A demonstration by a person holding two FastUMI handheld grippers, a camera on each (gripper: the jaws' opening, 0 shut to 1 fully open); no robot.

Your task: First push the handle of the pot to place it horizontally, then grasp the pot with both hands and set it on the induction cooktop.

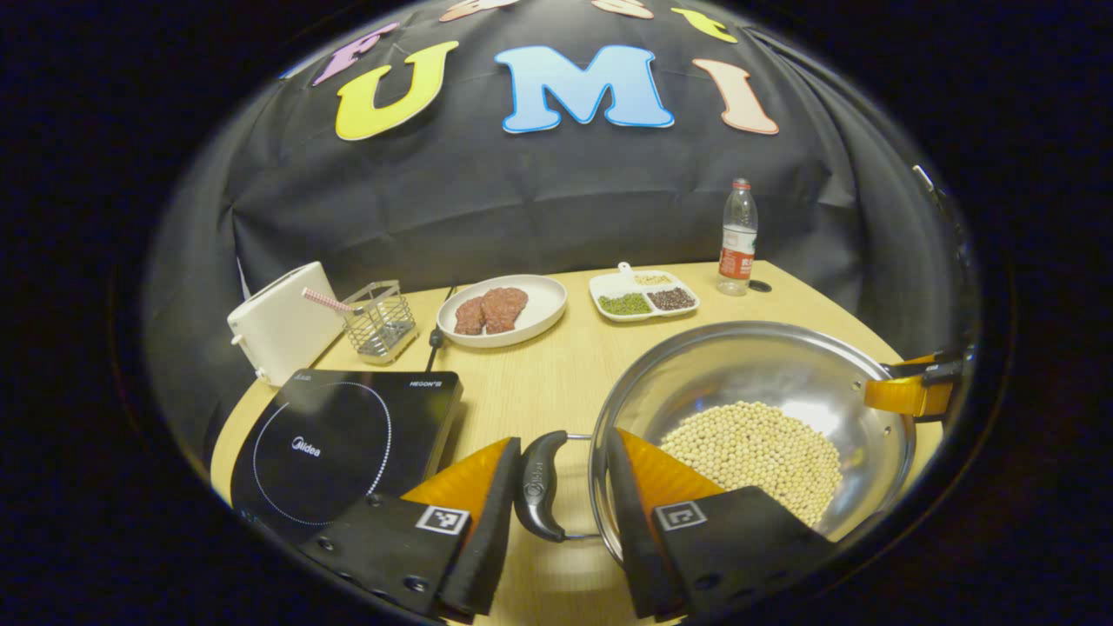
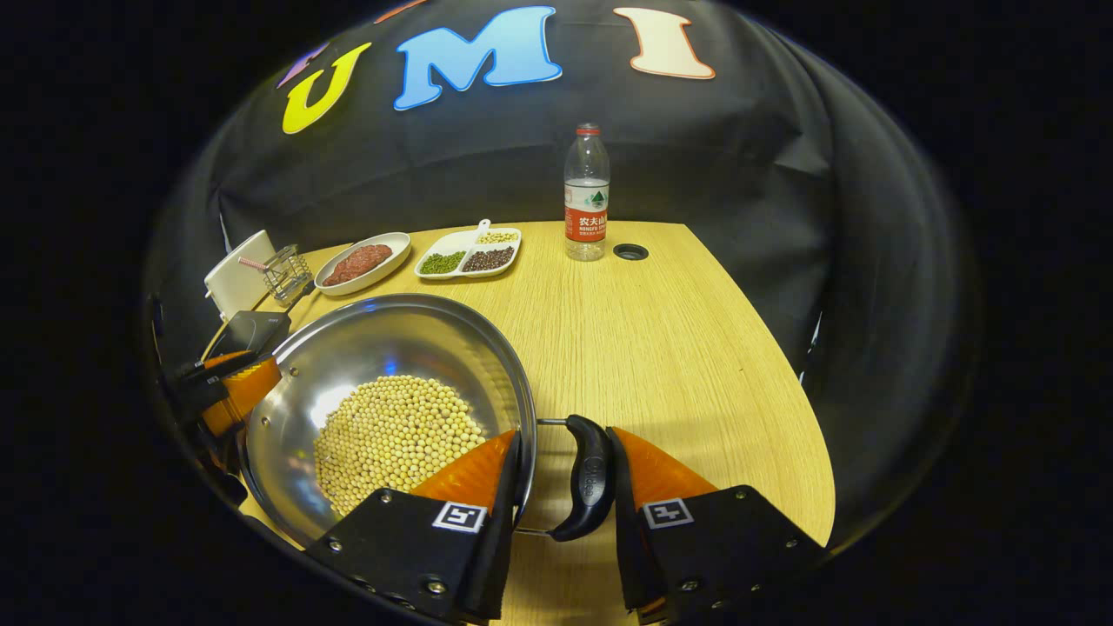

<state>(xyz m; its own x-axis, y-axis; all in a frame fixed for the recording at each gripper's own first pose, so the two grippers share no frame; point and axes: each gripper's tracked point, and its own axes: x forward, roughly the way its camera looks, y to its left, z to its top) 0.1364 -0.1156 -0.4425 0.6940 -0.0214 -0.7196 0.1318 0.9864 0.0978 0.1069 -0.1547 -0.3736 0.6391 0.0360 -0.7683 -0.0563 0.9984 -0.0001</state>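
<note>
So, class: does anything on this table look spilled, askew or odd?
Nothing stands out. The beans stay inside the upright pot, the cooktop is bare, and the bottle stands upright. Both tongs bracket the pot's side handles.

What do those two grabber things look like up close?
The left gripper and right gripper match. Each has two wedge-shaped fingers tapering to a point. Every finger sits on a chunky black block with small round screws and a square black-and-white marker sticker.
</note>
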